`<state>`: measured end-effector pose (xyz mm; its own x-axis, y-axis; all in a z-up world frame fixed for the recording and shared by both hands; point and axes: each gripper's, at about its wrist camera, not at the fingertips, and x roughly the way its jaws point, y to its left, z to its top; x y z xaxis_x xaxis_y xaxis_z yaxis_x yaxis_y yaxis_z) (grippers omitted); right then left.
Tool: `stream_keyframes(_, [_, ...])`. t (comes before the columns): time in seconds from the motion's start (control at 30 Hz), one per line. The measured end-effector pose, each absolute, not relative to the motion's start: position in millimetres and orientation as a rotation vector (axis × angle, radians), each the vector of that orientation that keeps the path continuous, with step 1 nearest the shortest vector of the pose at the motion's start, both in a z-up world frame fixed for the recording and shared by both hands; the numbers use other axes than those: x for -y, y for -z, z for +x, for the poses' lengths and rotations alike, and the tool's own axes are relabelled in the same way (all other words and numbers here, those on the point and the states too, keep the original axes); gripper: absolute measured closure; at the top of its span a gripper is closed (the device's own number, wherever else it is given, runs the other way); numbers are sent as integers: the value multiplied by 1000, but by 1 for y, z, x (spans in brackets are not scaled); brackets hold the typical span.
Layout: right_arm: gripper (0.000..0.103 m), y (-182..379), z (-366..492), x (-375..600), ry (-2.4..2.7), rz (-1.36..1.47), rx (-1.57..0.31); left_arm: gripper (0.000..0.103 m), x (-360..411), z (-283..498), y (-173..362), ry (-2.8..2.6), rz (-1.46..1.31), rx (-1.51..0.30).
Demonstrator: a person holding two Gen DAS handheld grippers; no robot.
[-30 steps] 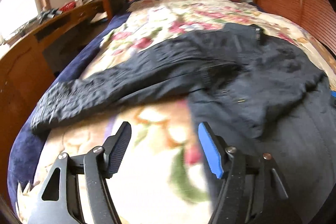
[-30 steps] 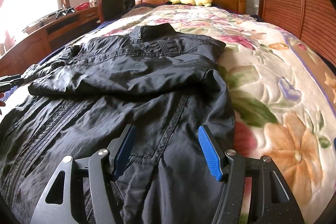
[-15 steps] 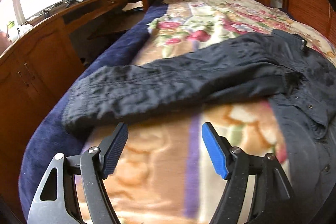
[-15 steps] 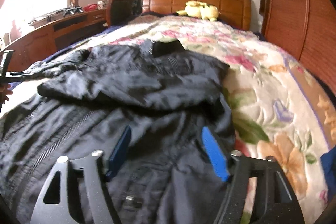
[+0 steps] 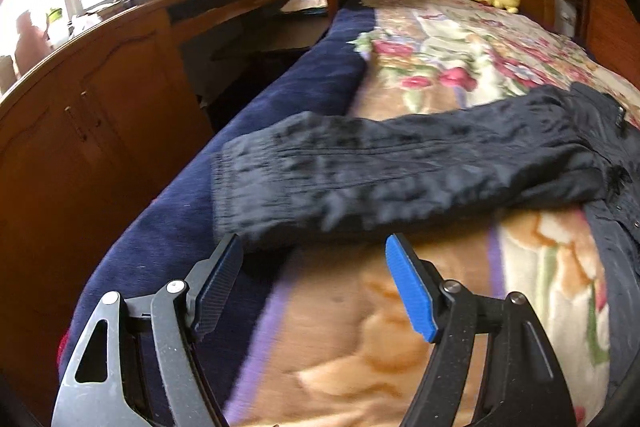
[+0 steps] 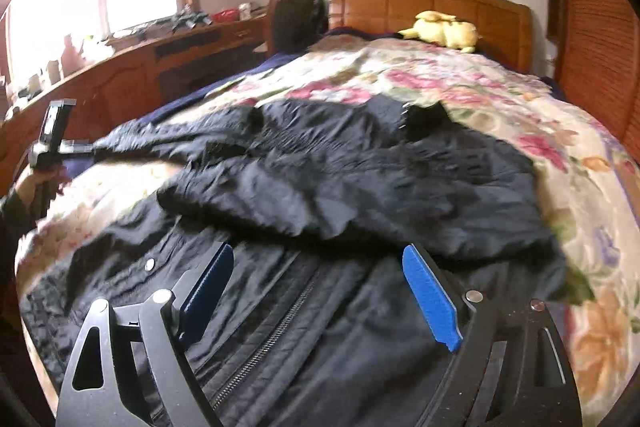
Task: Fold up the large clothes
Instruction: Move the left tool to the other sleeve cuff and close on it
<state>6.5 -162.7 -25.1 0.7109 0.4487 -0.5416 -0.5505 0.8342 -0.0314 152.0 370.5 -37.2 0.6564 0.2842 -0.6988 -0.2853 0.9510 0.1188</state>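
Note:
A black jacket (image 6: pixel 360 195) lies front-up on the floral bedspread (image 6: pixel 500 99). Its right sleeve is folded across the chest. Its left sleeve (image 5: pixel 380 175) stretches out toward the bed's left edge, cuff over the navy border. My left gripper (image 5: pixel 314 283) is open and empty, just short of that cuff. My right gripper (image 6: pixel 316 291) is open and empty, over the jacket's lower front near the zipper (image 6: pixel 276 335). The left gripper also shows at the far left of the right wrist view (image 6: pixel 60 143), at the sleeve's end.
A yellow plush toy (image 6: pixel 444 31) lies by the wooden headboard (image 6: pixel 432 3). A wooden desk and cabinets (image 5: pixel 100 87) run along the bed's left side, with a narrow gap. A slatted wooden wardrobe (image 6: pixel 592 47) stands on the right.
My left gripper has swung left and closer to the outstretched sleeve's cuff. My right gripper has risen and drawn back over the jacket's lower front. Both stayed open.

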Motion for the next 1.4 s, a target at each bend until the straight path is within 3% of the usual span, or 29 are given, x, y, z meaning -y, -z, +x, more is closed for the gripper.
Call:
stream_keyframes(0.67, [15, 50, 10, 154, -578, -256, -561, 28, -410, 171, 59, -361, -103, -823])
stream_keyframes(0.73, [15, 49, 8, 155, -581, -258, -556, 44, -411, 172, 59, -322, -131, -825])
stream_keyframes(0.77, [15, 49, 8, 155, -584, -257, -555, 47, -412, 173, 60, -306, -145, -831])
stream_keyframes(0.83, [15, 49, 7, 156, -587, -254, -557, 67, -411, 173, 60, -268, -166, -836])
stream_keyframes(0.93, [15, 49, 7, 157, -590, -247, -557, 80, -401, 174, 58, -256, -135, -838])
stream_keyframes(1.4, [15, 35, -2, 175, -565, -216, -525, 94, -257, 150, -57, -84, 87, -567])
